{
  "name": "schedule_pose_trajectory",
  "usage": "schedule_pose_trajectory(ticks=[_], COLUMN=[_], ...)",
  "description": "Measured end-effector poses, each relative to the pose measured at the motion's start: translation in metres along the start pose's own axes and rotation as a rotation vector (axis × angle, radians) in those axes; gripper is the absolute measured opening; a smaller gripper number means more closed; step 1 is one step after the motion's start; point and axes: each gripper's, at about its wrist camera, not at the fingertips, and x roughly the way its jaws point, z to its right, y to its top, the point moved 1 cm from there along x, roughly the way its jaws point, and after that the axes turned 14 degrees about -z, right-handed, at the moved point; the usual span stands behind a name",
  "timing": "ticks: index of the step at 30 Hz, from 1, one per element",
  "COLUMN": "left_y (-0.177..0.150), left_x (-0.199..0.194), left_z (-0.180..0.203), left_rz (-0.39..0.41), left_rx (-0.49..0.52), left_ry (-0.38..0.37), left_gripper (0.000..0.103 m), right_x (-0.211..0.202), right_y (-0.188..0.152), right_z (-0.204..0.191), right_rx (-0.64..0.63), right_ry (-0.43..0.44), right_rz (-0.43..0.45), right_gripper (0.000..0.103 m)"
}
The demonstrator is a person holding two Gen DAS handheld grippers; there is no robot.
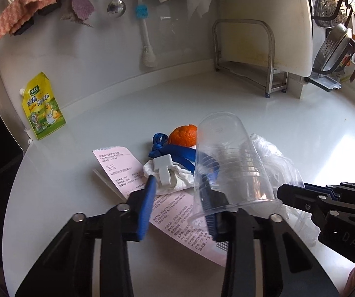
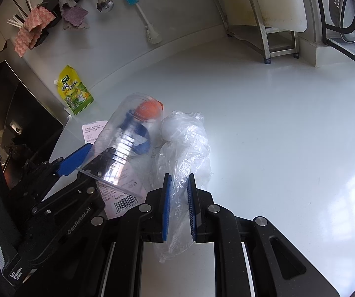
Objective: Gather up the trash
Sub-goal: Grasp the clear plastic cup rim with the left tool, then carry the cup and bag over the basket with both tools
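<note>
My left gripper (image 1: pixel 177 185) holds a clear plastic cup (image 1: pixel 229 163) by its rim; one finger is inside the cup and the jaws stand wide. The cup (image 2: pixel 125 143) also shows in the right wrist view, tilted above the counter. My right gripper (image 2: pixel 179 180) is shut on a clear plastic bag (image 2: pixel 184 146), which also shows in the left wrist view (image 1: pixel 276 163). On the counter lie an orange peel (image 1: pixel 183 136), a blue strap (image 1: pixel 175 151), a crumpled white tissue (image 1: pixel 175 175) with a grey plastic clip (image 1: pixel 163 168), and a pink printed leaflet (image 1: pixel 122 168).
A yellow seasoning pouch (image 1: pixel 43 109) leans on the back wall at left. A metal rack (image 1: pixel 251 57) with a white cutting board (image 1: pixel 271 19) stands at the back right. Cloths, a spoon (image 1: pixel 116 6) and a brush (image 1: pixel 144 34) hang on the wall. White counter (image 1: pixel 251 106).
</note>
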Motion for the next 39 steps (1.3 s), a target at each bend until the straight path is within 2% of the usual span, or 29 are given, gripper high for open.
schedule_pose_trajectory(ticks=[3, 6, 15, 22, 30, 39], left_y=[-0.002, -0.006, -0.021, -0.044, -0.081, -0.125], left_x=[-0.003, -0.013, -0.045, -0.073, -0.102, -0.138], left_z=[-0.004, -0.007, -0.012, -0.021, -0.039, -0.073], left_rz=[-0.001, 0.018, 0.068, 0.086, 0.114, 0.151], left_rx=[-0.003, -0.001, 0.022, 0.012, 0.001, -0.027], left_ry=[-0.002, -0.009, -0.033, -0.070, -0.101, -0.103], left_gripper=[0.011, 0.006, 0.005, 0.005, 0.005, 0.005], right_x=[0.000, -0.001, -0.010, -0.023, -0.048, -0.072], right_y=[0.000, -0.001, -0.012, -0.034, -0.089, -0.165], right_z=[0.001, 0.000, -0.004, -0.004, -0.029, -0.080], right_rx=[0.001, 0.000, -0.004, 0.026, 0.002, -0.009], right_ry=[-0.001, -0.001, -0.019, -0.040, -0.126, -0.072], right_rz=[0.000, 0.004, 0.035, 0.060, 0.125, 0.164], right_gripper=[0.013, 0.013, 0.013, 0.013, 0.013, 0.013])
